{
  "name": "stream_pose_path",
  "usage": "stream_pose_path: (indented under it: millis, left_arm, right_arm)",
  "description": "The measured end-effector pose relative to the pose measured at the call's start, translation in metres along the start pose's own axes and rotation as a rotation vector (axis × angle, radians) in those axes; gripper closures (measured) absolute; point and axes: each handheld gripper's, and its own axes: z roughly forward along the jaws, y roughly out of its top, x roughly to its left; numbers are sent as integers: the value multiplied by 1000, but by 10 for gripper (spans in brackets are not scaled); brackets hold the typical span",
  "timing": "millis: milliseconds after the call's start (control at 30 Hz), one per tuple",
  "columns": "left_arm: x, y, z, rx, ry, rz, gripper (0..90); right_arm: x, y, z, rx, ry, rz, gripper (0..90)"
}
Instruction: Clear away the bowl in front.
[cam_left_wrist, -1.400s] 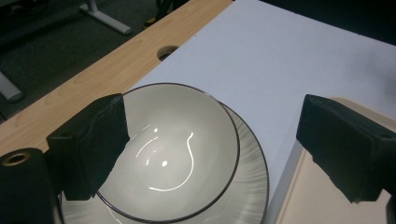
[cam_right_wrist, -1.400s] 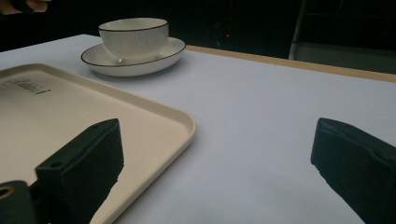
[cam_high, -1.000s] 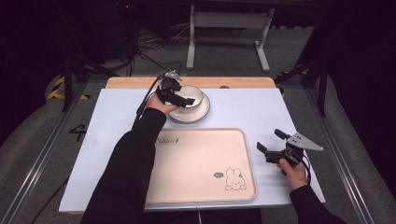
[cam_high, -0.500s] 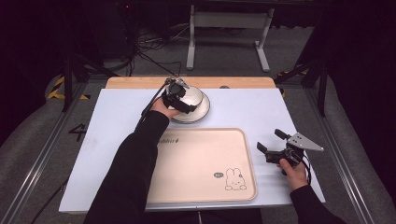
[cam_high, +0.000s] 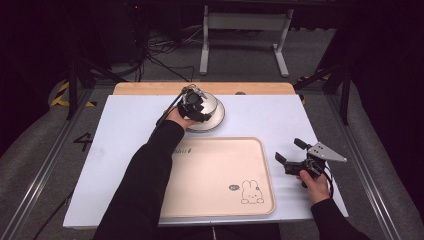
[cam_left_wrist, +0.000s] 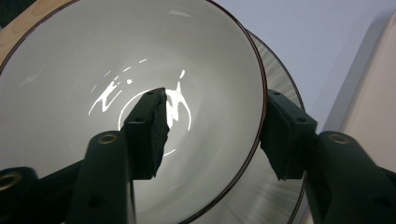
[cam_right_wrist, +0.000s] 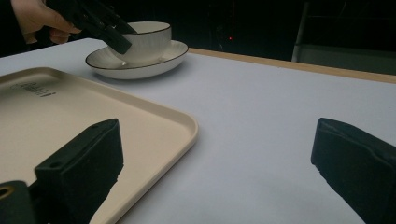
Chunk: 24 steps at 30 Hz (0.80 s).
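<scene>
Left gripper view looks along the left gripper (cam_left_wrist: 212, 126), whose jaws stand apart astride the rim of a white bowl (cam_left_wrist: 93, 60), one jaw inside and one outside, not yet clamped on it; the bowl sits on a ribbed saucer (cam_left_wrist: 280, 70). From the high view this pair lies at the far middle of the white worktop (cam_high: 270, 115), just beyond a cream tray (cam_high: 220, 175) with a rabbit drawing. Right gripper (cam_high: 291, 153) rests near the tray's right edge, jaws wide apart, holding nothing
</scene>
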Motion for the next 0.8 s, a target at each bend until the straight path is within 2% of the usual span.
stream_pose_path:
  millis: [133,333,433,500,567,633,767,800]
  left_arm:
    - [-1,1,1,6,-28,-3,584]
    - [-4,2,4,23,-26,23,693]
    - [-5,2,5,35,-26,28,713]
    - [-6,2,9,73,-15,41,719]
    - [-5,0,11,62,-38,20,716]
    - [-4,-1,11,58,-39,18,715]
    - [-5,1,11,56,-24,42,747]
    - [-6,1,11,63,-16,59,758]
  right_arm:
    - [0,0,0,0,0,0,29]
    - [0,0,0,0,1,1,29]
    - [0,0,0,0,1,3,29]
    - [0,0,0,0,1,2,29]
    - [0,0,0,-1,2,4,29]
    - [0,0,0,-2,2,6,29]
    - [0,0,0,-2,2,5,29]
    - [-1,0,0,-2,3,6,29]
